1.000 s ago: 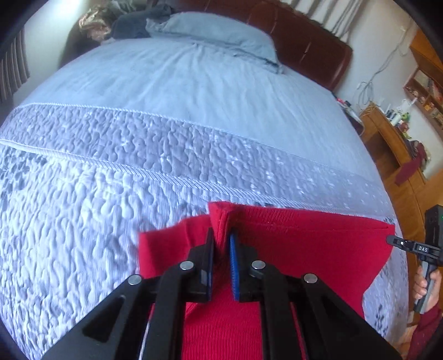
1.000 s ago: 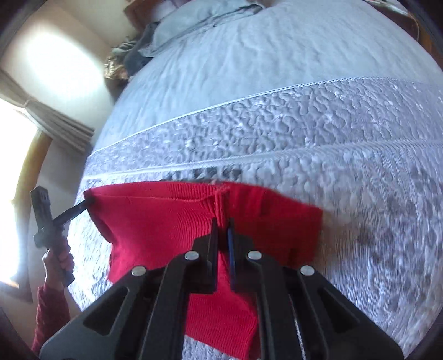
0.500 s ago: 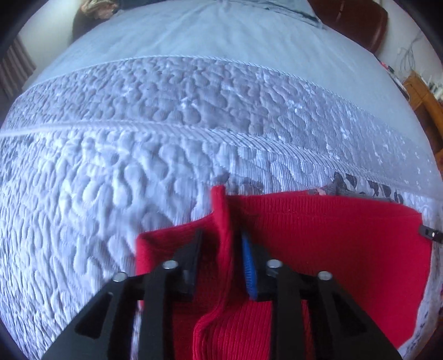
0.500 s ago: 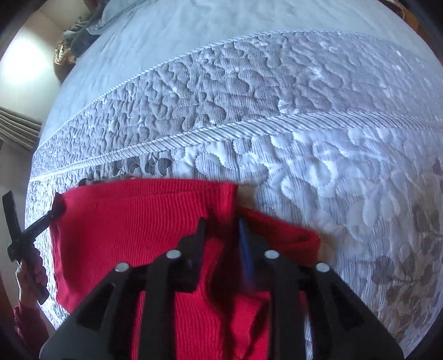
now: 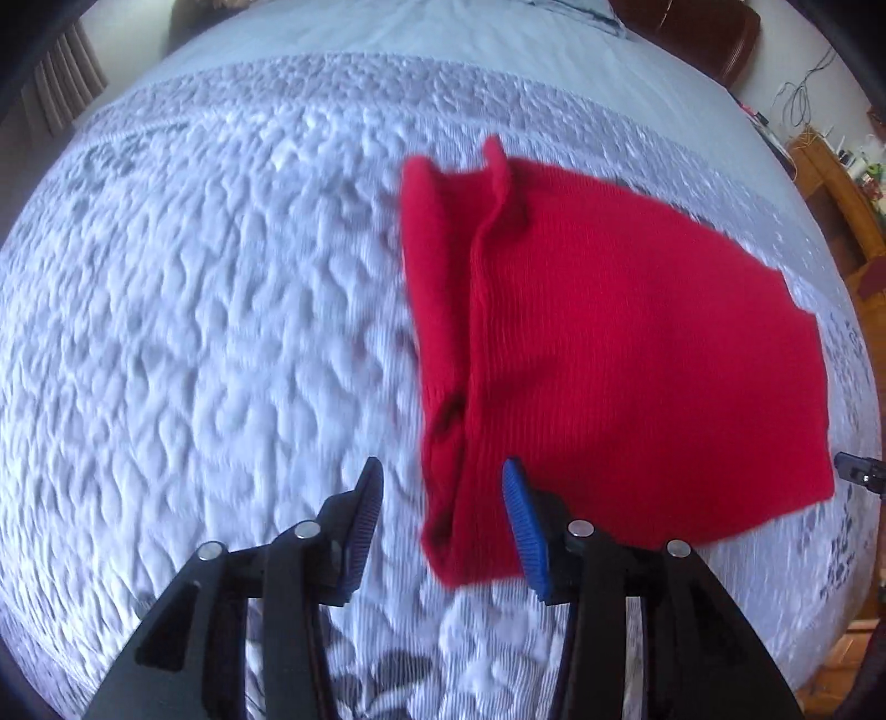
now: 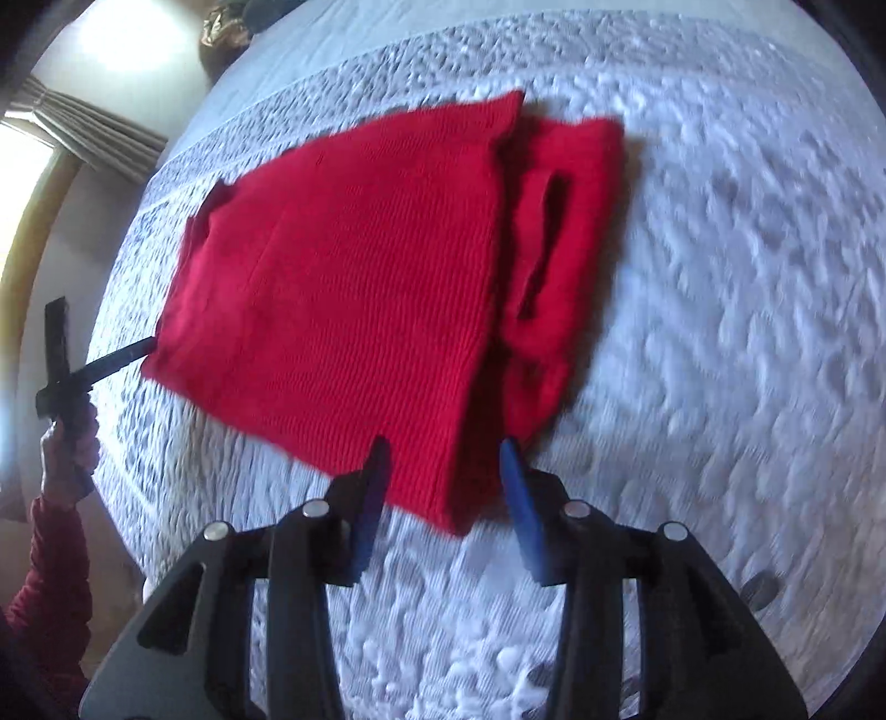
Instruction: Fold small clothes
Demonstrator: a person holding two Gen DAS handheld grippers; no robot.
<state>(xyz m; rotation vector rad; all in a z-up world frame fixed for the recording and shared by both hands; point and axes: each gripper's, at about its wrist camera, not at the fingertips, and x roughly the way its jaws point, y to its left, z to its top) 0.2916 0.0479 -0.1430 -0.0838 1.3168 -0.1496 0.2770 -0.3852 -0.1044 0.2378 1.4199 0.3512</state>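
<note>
A red knitted garment [image 5: 609,343] lies folded flat on the quilted bed; it also shows in the right wrist view [image 6: 354,288]. A narrower folded strip runs along one side of it [image 6: 559,249]. My left gripper [image 5: 443,498] is open and empty, just above the garment's near left corner. My right gripper [image 6: 446,482] is open and empty, over the garment's near right corner. The left gripper's tip [image 6: 119,354] touches the garment's far left edge in the right wrist view, and the right gripper's tip [image 5: 855,473] shows at the garment's right edge in the left wrist view.
The pale blue-grey quilted bedspread [image 5: 194,332] spreads all around. A brown headboard [image 5: 692,27] stands at the far end. A wooden shelf unit [image 5: 841,183] stands to the right of the bed. A curtained window [image 6: 66,133] is on the left.
Both grippers have opened and let go of the red garment, then drawn back and up. The garment now lies flat on the bed, folded.
</note>
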